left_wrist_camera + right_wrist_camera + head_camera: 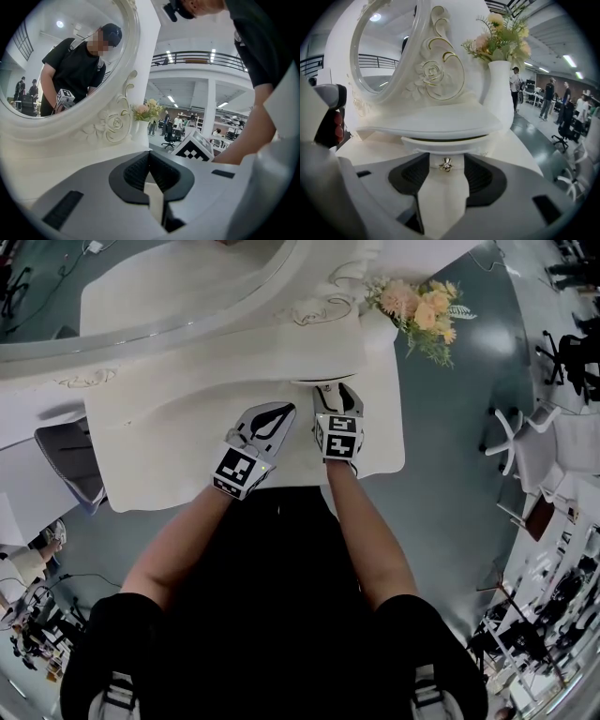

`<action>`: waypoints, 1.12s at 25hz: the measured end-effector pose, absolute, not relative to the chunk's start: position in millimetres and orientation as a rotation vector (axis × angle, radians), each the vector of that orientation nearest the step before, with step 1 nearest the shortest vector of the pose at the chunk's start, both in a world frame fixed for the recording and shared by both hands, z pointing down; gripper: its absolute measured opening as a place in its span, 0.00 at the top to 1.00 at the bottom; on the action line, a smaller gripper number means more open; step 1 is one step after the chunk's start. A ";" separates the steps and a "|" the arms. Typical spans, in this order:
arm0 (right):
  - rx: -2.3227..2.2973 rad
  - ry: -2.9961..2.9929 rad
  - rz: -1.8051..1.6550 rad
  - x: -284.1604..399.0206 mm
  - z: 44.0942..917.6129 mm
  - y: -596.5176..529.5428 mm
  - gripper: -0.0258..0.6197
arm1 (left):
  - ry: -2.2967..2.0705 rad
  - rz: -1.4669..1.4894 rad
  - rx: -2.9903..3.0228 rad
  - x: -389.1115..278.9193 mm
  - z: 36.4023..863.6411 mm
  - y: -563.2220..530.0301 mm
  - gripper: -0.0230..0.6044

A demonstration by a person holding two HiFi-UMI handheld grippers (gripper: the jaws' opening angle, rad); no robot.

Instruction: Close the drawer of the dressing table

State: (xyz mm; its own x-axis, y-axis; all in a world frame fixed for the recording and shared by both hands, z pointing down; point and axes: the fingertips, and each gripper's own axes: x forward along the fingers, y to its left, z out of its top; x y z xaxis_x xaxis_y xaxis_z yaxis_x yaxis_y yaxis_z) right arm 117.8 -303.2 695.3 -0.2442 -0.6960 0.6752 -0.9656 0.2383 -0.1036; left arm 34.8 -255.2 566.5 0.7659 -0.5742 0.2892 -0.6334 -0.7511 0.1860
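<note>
**Left gripper** [277, 414]: my jaws are pressed together on nothing, idle above the top of the dressing table [187, 418].

**Right gripper** [336, 395]: my jaws are spread, one either side of the gold knob [446, 164], and neither pad touches it.

**Drawer** [440, 146]: it sits under the raised shelf and is not fully home. A dark gap shows above its front, though how far out it stands is hard to judge from this angle.

**Hazards:**
- A push off the knob's centre could skew the drawer and jam it.
- With the jaws this wide, the knob may slip between the pads and give no purchase.
- A hard shove could jolt the vase of flowers [499, 89] on the shelf above.
</note>
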 end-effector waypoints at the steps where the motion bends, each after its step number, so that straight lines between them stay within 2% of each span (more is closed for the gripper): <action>1: 1.517 -2.019 0.712 117.5 695.6 -305.3 0.63 | -0.942 0.312 2.690 34.3 566.9 -257.0 0.97; 28: 1.502 -2.056 0.658 113.2 699.6 -320.3 0.63 | -0.996 0.339 2.671 21.9 568.0 -270.6 0.97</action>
State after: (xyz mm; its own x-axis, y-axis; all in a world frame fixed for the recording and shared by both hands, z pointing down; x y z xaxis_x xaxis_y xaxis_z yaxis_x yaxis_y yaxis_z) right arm 113.2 -320.3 699.6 -0.2612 -0.7133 0.6504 -0.9584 0.2720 -0.0866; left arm 21.9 -270.6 568.0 0.7363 -0.6024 0.3081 -0.6654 -0.7272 0.1683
